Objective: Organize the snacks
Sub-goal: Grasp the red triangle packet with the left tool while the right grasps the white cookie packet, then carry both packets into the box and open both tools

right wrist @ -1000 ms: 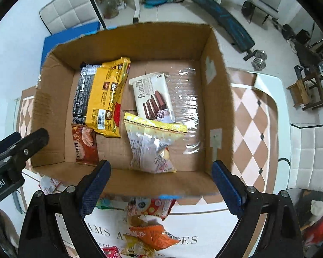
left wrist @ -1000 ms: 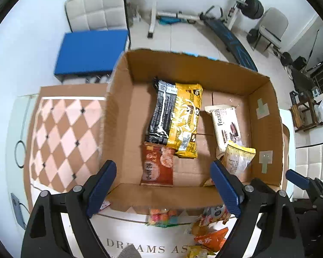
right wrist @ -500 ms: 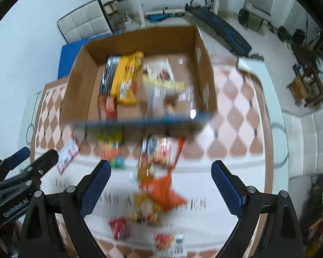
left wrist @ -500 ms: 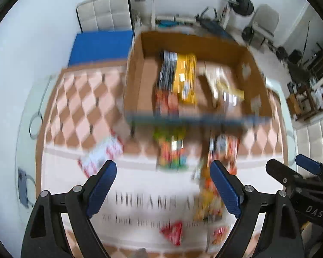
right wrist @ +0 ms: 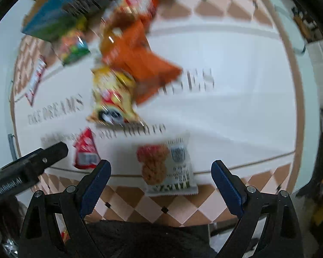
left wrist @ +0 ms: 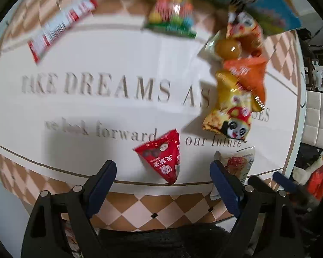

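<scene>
My left gripper (left wrist: 162,185) hangs open over a red triangular snack pack (left wrist: 162,158) that lies between and just ahead of its blue pads. My right gripper (right wrist: 160,182) is open above a white cookie packet (right wrist: 168,167) lying near the table's front edge. Further out sit a yellow panda bag (left wrist: 232,107), an orange bag (left wrist: 245,73), a green candy bag (left wrist: 172,10) and a red-and-white packet (left wrist: 60,23). The cardboard box's blue-edged near side (right wrist: 60,17) shows blurred at the top of the right wrist view.
A white printed tablecloth (left wrist: 97,64) with a checkered border (left wrist: 152,206) covers the table. A white padded chair (left wrist: 318,116) stands to the right. The other gripper (right wrist: 25,167) shows at the left of the right wrist view.
Both grippers have swung away from above the box toward the near table edge and dropped lower. The box has slid to the top of both views; loose snacks now fill them.
</scene>
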`<act>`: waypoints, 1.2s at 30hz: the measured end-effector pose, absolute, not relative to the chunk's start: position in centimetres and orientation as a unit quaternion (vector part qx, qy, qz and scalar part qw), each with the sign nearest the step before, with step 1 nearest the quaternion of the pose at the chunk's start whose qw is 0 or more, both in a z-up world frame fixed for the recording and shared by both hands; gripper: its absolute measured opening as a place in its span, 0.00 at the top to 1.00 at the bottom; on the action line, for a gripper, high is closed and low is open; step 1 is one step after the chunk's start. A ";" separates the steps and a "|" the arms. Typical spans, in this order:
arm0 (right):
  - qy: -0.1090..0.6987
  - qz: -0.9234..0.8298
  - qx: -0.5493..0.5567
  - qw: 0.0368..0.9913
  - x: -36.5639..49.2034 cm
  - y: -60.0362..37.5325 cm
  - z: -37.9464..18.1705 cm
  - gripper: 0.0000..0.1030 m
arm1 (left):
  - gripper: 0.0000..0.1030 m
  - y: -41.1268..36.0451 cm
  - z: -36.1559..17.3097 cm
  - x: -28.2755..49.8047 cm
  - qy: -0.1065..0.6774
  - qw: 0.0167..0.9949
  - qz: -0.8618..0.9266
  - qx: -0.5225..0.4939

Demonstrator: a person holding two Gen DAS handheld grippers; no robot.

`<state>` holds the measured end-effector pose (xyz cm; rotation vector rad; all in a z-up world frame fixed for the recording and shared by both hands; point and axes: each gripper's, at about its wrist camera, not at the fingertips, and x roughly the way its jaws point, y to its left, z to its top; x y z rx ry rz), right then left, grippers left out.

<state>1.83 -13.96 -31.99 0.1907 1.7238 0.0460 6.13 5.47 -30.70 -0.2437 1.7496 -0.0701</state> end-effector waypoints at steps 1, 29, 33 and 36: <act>0.762 0.020 0.088 0.642 1.5 -14.1 -32.7 0.06 | 0.14 5.5 -31.3 6.1 0.768 0.630 -0.027 -0.108; 0.787 0.003 0.059 0.615 -2.1 -10.8 -38.9 0.29 | 0.60 2.6 -33.8 5.3 0.772 0.631 -0.028 -0.070; 0.782 0.006 0.078 0.618 -1.3 -12.0 -37.5 0.29 | 0.60 2.6 -31.6 5.4 0.764 0.640 -0.038 -0.080; 0.776 0.018 0.093 0.624 -1.2 -12.3 -35.8 0.29 | 0.60 2.8 -29.1 5.6 0.750 0.653 -0.053 -0.090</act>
